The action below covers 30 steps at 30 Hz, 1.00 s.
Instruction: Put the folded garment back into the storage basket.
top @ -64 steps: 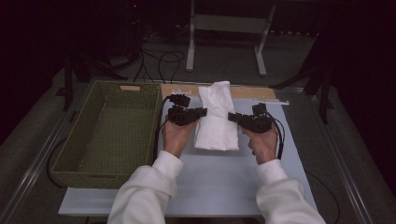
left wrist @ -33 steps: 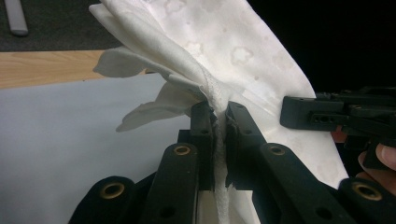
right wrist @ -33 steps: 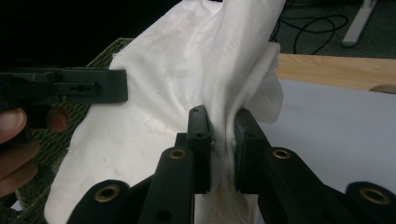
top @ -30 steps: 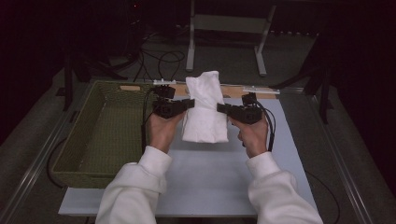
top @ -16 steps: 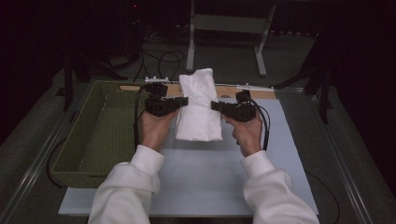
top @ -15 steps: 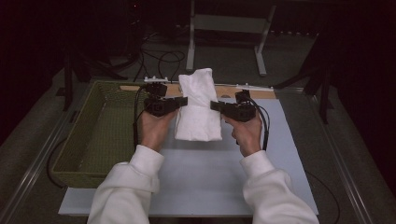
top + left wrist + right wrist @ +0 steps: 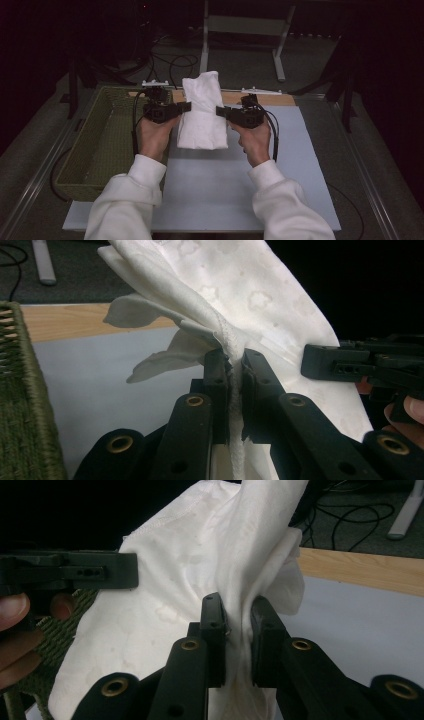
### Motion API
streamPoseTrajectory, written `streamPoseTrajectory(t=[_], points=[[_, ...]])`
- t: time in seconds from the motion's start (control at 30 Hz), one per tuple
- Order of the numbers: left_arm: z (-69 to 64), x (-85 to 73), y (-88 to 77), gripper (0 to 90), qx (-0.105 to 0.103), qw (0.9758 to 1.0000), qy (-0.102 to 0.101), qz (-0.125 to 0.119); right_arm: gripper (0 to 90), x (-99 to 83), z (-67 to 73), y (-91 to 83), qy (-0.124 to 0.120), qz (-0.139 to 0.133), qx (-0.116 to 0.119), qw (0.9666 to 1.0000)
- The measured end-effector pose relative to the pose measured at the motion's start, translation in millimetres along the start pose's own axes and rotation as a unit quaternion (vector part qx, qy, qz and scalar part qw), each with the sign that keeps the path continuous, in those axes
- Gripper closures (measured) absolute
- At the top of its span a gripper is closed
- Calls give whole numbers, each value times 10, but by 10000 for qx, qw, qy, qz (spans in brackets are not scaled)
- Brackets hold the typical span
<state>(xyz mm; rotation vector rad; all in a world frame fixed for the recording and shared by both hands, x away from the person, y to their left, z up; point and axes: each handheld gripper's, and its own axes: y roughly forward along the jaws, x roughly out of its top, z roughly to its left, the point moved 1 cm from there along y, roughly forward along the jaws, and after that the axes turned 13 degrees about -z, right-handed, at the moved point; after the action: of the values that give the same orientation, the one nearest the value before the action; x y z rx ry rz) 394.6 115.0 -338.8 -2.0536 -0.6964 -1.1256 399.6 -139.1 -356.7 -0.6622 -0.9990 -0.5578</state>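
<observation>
White cloth (image 7: 202, 112) was held up off the counter (image 7: 295, 150), stretched between the two tools, with its lower edge hanging just above the pale mat. Left tool (image 7: 181, 107) was clamped on the cloth's left edge; in the left gripper view the jaws stood nearly closed with a bunched seam pinched between them. Right tool (image 7: 220, 111) gripped the opposite edge the same way, with a thicker fold between its jaws.

Woven basket (image 7: 100, 145) sat just beside the cloth on the person's left, apparently empty, though its interior was dim.

Risks judged from here:
- Both grips were near the edge of the fabric. Pulling the tools apart could draw the seam out of the jaws, and one side would drop.
- Loose flaps hung free near the left tool and could catch on the basket rim if the cloth travelled that way.
- Uneven release could undo the folds.
</observation>
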Motion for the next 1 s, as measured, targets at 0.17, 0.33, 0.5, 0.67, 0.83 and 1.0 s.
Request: streamPoseTrajectory(t=[0.17,0.33,0.5,0.67,0.83,1.0], points=[[63,13,-49,833,33,10000,-4,-8,799,-14,44,65,25,-16,55,10000],[124,24,-103,833,75,10000,-5,-23,798,-30,103,135,49,-6,88,9999],[177,40,-160,832,119,9999,7,-40,798,-47,162,207,-10,38,83,10000],[231,59,-212,833,159,9999,-11,-65,798,-39,209,273,17,42,103,9999],[283,79,-264,832,195,9998,-23,-82,798,-41,256,338,47,36,132,9999],[332,95,-317,833,232,9997,-12,-85,798,-51,305,399,80,41,164,9998]])
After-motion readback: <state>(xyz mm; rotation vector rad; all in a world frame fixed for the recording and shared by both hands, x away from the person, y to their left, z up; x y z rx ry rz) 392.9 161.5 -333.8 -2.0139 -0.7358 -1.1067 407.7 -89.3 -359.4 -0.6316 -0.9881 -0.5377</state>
